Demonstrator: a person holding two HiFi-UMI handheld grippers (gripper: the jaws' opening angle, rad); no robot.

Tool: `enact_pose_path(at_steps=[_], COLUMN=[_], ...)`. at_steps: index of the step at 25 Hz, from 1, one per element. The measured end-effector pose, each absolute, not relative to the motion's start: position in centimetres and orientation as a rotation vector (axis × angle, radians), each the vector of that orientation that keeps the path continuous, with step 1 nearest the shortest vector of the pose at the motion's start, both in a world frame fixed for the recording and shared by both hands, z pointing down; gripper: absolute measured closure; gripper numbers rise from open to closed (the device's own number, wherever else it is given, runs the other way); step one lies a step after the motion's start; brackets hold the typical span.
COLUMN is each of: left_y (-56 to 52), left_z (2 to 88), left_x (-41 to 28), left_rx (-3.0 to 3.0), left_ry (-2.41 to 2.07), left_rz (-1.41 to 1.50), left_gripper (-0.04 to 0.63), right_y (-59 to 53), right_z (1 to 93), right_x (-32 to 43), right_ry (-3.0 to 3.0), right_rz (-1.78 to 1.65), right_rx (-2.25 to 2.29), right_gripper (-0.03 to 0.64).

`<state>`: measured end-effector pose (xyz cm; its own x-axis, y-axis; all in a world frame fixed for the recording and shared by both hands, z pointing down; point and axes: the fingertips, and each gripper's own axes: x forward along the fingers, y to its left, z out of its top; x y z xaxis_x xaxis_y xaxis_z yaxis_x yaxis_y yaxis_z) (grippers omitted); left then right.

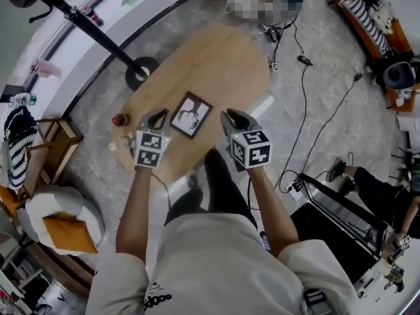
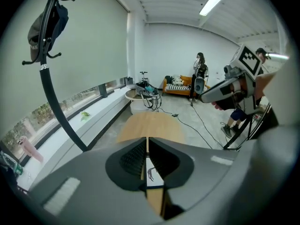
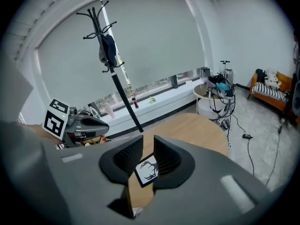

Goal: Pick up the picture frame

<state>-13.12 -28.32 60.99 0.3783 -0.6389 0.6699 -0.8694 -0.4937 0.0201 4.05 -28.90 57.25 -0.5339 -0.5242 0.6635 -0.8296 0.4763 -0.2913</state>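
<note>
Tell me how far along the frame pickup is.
Done: only the approach. The left gripper and the right gripper hover on either side of the black rectangular picture frame, which lies flat on the oval wooden table. In hand: nothing. The left jaws show a narrow slit, the right jaws a wider gap, and neither is on the frame. Left: close in, grip and lift.
</note>
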Motion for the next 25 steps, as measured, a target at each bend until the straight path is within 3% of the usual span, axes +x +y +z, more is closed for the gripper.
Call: enact_pose_path(at_steps=[7, 25], left_y=[-29.7, -28.9], left_z=[68.9, 85.3], left_x=[-13.9, -14.8], left_rx=[2.164, 2.054], left_ry=[-1.25, -1.08], left_rz=[0.923, 1.015], left_gripper=[0.528, 0.506], right_y=[-30.1, -30.3], right_z=[65.1, 85.1], right_x=[3.3, 2.9], right_ry=[-2.134, -1.864], right_rz=[1.003, 1.309], right_rx=[1.115, 1.164], right_gripper=[0.509, 0.474])
